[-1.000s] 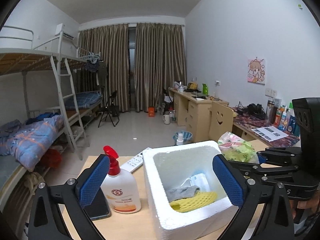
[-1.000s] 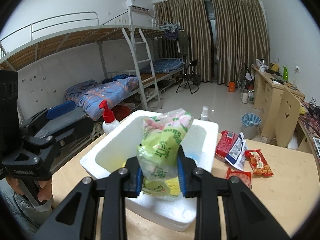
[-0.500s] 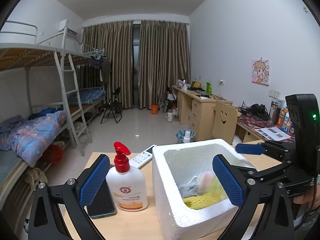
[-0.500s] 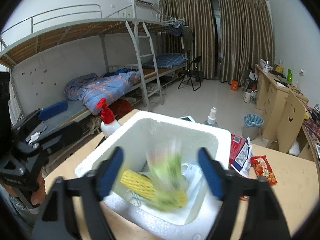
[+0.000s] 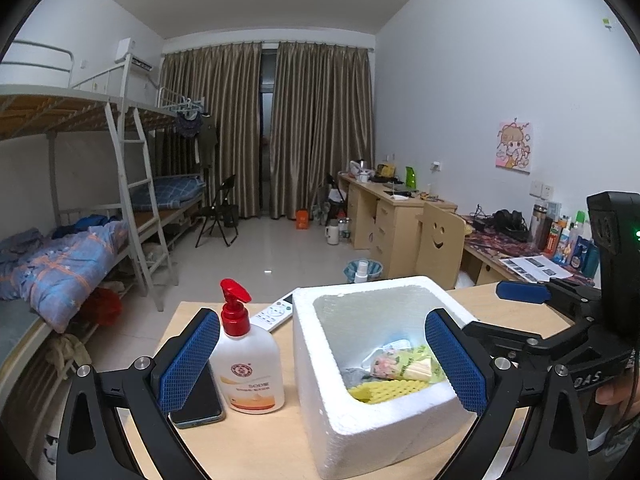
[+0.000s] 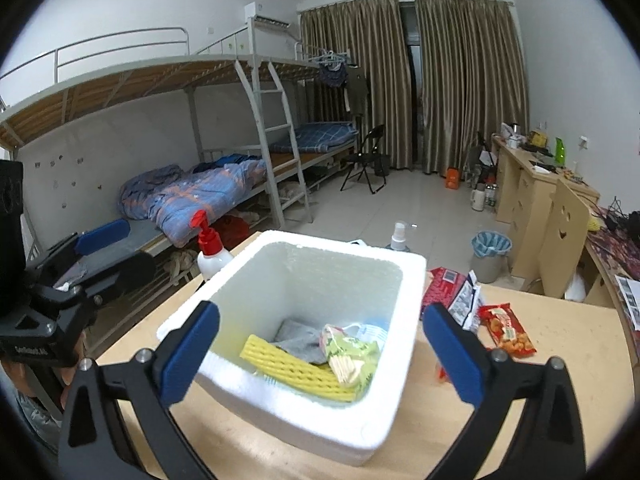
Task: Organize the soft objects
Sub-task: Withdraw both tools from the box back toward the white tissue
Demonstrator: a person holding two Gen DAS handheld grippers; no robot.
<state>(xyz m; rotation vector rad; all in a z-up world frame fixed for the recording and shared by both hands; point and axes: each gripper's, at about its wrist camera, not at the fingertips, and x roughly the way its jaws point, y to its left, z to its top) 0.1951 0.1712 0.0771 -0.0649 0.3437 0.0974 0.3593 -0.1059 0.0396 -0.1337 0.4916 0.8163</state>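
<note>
Right gripper (image 6: 320, 354): jaws opening, near full spread, blue pads (image 6: 190, 354) clear of everything, nothing between them; positioned above the near rim of the white foam box (image 6: 384, 412). Left gripper (image 5: 320, 364): jaws spread wide, empty, one pad in front of the pump bottle (image 5: 246, 364) left of the box, the other in front of the box's right wall; no contact visible. Green snack bag (image 6: 352, 354) now lying inside the box, resting on the yellow foam net (image 6: 288, 368) and beside the grey cloth (image 6: 298, 338). Compared with a second ago: bag then clamped upright between the right pads above the box; half a second ago seen blurred, dropping in; now released and settled at the bottom. Box, pump bottle, phone (image 5: 198, 404) and remote (image 5: 274, 314) left of the box unchanged. Red snack packets (image 6: 506, 330) on the table right of the box, untouched.
</note>
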